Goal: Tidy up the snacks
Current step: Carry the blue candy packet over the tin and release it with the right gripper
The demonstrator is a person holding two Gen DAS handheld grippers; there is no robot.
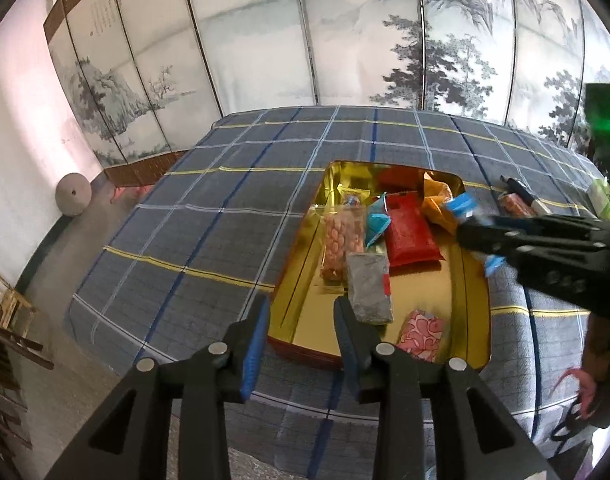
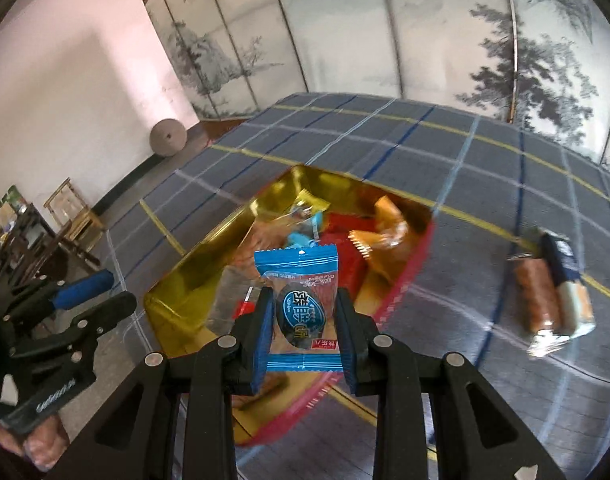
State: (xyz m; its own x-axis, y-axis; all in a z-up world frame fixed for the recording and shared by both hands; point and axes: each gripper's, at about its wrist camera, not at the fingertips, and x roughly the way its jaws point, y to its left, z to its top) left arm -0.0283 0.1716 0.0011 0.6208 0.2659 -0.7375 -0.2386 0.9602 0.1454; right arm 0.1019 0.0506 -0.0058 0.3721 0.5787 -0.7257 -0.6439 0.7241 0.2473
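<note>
The blue snack packet (image 2: 299,312) sits clamped between the blue pads of the right gripper (image 2: 303,320). In the right wrist view its long axis runs away from the camera along the fingers: one crimped end lies near, between the finger bases, and the other crimped end points far, out past the fingertips toward the tin. A dark oval label fills the packet's middle, right at the pinch. The packet hangs above the near corner of the gold tin tray (image 2: 173,276), not touching it.

In the left wrist view the same packet (image 1: 463,204) shows blurred at the right, poking out of the right gripper (image 1: 471,228) over the tray's right side (image 1: 471,280).

Inside the tray lie a red packet (image 1: 409,236), a clear bag of peanuts (image 1: 343,240), a grey packet (image 1: 369,292), an orange packet (image 1: 437,204), another blue packet (image 1: 375,226) and a pink patterned one (image 1: 423,332) near the front edge.

The left gripper (image 1: 301,320) stands with its jaws apart, holding nothing, over the tray's near left corner.

To the right of the tray, on the grey plaid cloth (image 2: 465,184), two wrapped bars (image 2: 553,296) lie side by side, touching, well apart from the tin. A painted folding screen (image 1: 265,40) stands behind the table.
</note>
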